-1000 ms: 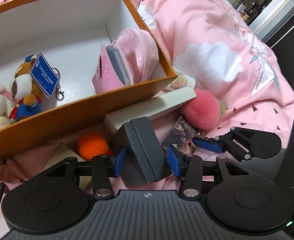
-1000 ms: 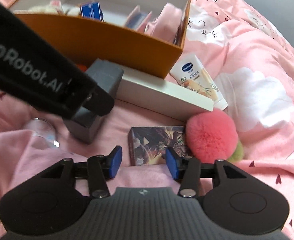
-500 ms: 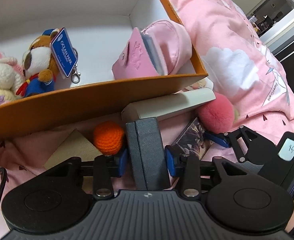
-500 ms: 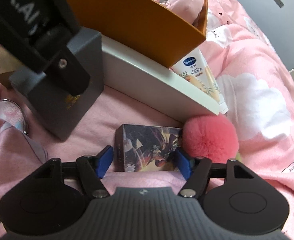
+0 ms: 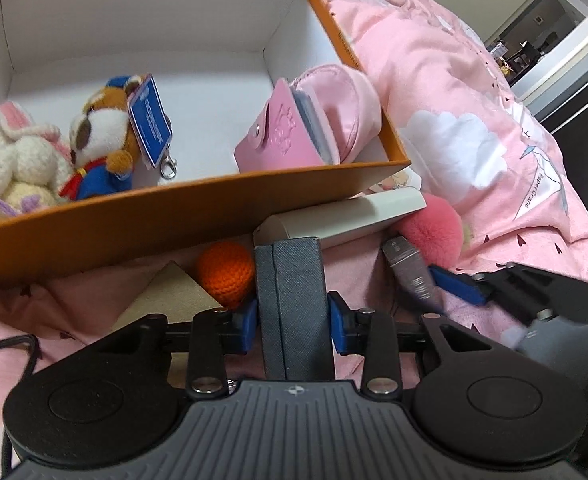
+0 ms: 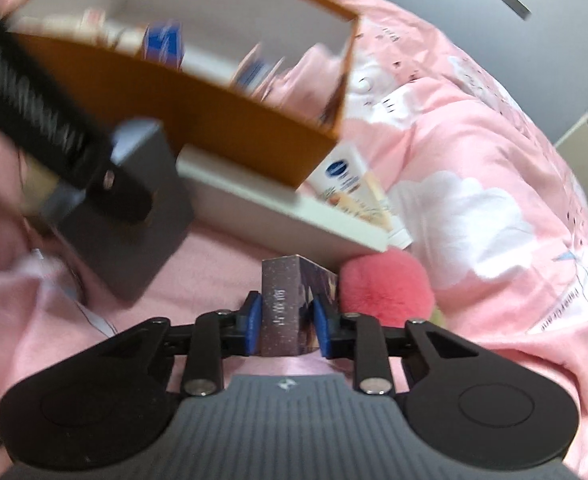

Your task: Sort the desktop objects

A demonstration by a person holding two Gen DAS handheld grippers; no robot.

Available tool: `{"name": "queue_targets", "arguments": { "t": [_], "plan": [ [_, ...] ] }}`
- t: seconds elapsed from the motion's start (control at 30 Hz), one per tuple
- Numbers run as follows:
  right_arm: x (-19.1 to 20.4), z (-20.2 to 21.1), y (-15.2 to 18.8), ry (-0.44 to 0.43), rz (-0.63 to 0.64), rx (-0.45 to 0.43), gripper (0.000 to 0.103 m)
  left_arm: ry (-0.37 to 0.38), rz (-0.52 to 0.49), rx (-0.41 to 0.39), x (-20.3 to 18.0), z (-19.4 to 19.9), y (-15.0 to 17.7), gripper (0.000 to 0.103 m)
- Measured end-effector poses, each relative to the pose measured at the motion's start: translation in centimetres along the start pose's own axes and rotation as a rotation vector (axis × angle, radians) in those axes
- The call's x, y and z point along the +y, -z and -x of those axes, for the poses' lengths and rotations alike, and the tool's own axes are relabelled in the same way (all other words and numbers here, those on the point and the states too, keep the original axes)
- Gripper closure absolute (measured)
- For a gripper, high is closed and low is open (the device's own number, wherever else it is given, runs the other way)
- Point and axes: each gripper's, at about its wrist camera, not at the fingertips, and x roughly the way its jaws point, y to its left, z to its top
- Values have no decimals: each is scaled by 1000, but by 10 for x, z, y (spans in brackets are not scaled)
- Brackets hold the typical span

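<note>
My left gripper (image 5: 292, 320) has its jaws closing, and the blue pads press on both sides of an upright grey box (image 5: 294, 280). That box hangs just in front of the orange cardboard box's near wall (image 5: 154, 224). The right wrist view shows the same grey box (image 6: 134, 232) at the left, blurred. My right gripper (image 6: 288, 322) is also closing, its pads clamped on a small dark picture-printed card box (image 6: 282, 300) held on edge above the pink bedding. The orange box (image 6: 234, 120) stands behind it.
Inside the orange box lie plush toys (image 5: 94, 140) and a pink wallet (image 5: 282, 136). In front of it are an orange crochet ball (image 5: 226, 272), a flat white box (image 5: 345, 216), a pink pompom (image 5: 429, 232), a cream tube (image 6: 353, 192) and brown card (image 5: 166, 296).
The left jaws closed onto the grey box and carried it nearer the orange box. The right jaws widened around the card box, then clamped it and raised it on edge.
</note>
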Motion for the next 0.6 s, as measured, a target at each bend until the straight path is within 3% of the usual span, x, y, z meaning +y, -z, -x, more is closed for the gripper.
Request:
{"name": "queue_targets", "arguments": {
  "t": [0.13, 0.27, 0.6],
  "plan": [
    [-31, 31, -7, -182, -169, -53, 77, -11, -31, -17, -2, 12, 1, 63],
    [-24, 37, -20, -352, -308, -45, 78, -4, -49, -3, -2, 8, 1, 63],
    [-25, 1, -8, -298, -316, 22, 76, -11, -71, 49, -2, -15, 7, 64]
  ]
}}
